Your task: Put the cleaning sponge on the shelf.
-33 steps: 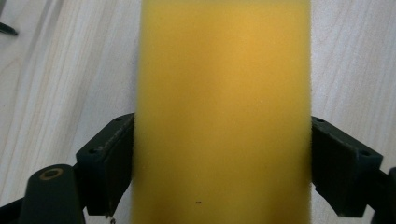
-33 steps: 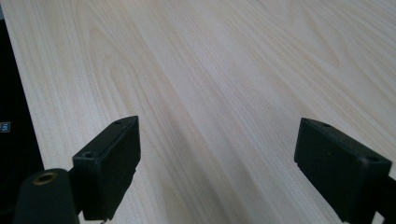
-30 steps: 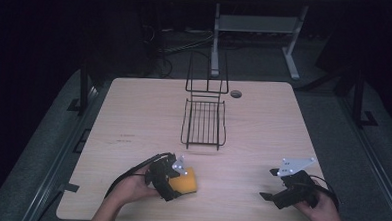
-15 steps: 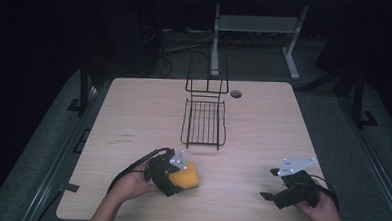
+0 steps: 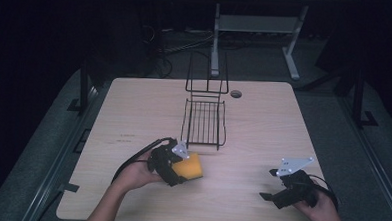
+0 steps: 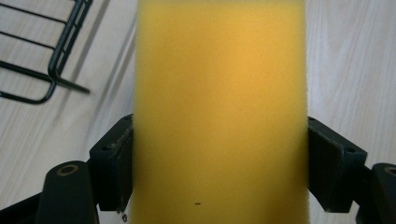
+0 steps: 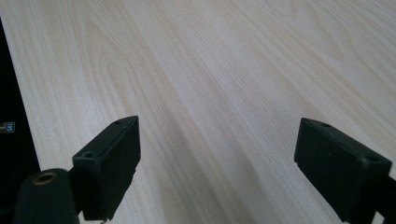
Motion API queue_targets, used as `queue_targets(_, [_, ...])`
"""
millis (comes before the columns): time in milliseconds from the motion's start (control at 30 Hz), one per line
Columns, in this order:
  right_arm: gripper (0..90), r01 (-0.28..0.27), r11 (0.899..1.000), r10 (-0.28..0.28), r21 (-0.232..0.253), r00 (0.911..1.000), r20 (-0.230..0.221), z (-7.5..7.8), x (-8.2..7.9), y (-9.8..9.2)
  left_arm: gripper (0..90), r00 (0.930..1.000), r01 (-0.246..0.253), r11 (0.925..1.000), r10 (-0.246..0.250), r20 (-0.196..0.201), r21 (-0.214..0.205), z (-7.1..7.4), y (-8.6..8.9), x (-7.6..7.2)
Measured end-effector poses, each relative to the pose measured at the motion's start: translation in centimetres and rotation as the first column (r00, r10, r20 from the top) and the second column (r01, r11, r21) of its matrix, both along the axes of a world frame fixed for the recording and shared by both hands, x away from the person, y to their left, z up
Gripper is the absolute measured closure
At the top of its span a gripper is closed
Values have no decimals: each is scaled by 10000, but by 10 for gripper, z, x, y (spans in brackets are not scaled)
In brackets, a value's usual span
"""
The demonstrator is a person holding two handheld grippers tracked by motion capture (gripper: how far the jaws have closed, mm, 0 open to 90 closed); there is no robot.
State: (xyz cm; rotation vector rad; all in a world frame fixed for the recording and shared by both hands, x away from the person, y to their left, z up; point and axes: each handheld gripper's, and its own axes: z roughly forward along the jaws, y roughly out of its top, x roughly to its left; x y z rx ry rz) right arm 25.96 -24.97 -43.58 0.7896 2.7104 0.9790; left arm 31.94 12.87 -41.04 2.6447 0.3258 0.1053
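Left gripper [image 5: 181,166] fingers clamp the yellow rectangular foam sponge [image 6: 219,112] above the light wooden bench [image 5: 263,128]; right gripper [image 7: 217,168] fingers spread wide, holding nothing.

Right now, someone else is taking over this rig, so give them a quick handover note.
Left gripper: shut on the yellow sponge, jaws pressing both its sides, near the front of the table.
Right gripper: open, holding nothing, low over bare wood at the front right.
Wire rack: stands mid-table, just beyond the sponge, nothing in it.
Done: sponge gripped.
Left, most likely: carry the sponge to the rack and let go; whether it is lifted off the table I cannot tell.
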Motion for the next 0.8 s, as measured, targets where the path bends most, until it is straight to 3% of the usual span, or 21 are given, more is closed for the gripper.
queue_targets(300, [142, -45, 10000, 46, 26, 10000, -61, -1, 0, 0, 221, 10000, 47, 9996, -47, -23, -290, 10, -3, 22])
queue_targets(700, [142, -37, 10000, 37, 9, 9999, -114, -1, 0, -1, 220, 9997, 207, 9995, -210, -134, -241, 10, -14, 37])
queue_targets(800, [142, -45, 10000, 45, -13, 9999, -107, -1, 0, -1, 220, 9997, 179, 9990, -187, -169, -414, 10, -14, 41])
